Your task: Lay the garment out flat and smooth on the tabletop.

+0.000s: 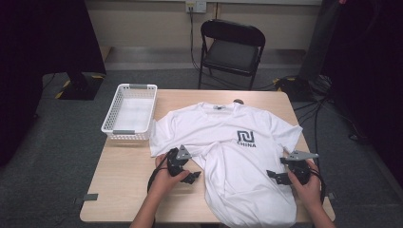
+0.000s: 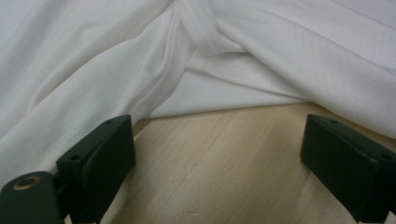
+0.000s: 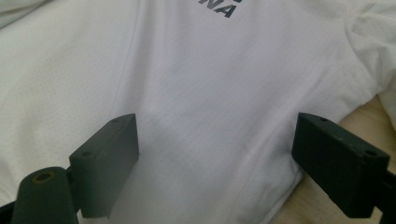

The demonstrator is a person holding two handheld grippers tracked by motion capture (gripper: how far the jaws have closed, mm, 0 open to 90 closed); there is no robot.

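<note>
The white shirt [image 1: 237,142] has dark print on the chest. In the high view there's a logo [image 1: 246,136] w/ a bent, zigzag shape, and right under it the word "CHINA" [image 1: 246,145] in small caps. The right gripper view shows just the end of that word, "NA" [image 3: 217,9], at the top edge. There's a tiny tag [image 1: 218,108] at the neck, too small to read.

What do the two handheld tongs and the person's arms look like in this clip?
Both tongs are black. The left tongs and right tongs each carry a grey three-cornered plate on top and trail a black cable that loops beside the hand. Up close, each jaw is a blocky black pad with small screw holes; a brass-ringed hole shows at the left tongs' base. The forearms are bare, with no sleeves in view.
</note>
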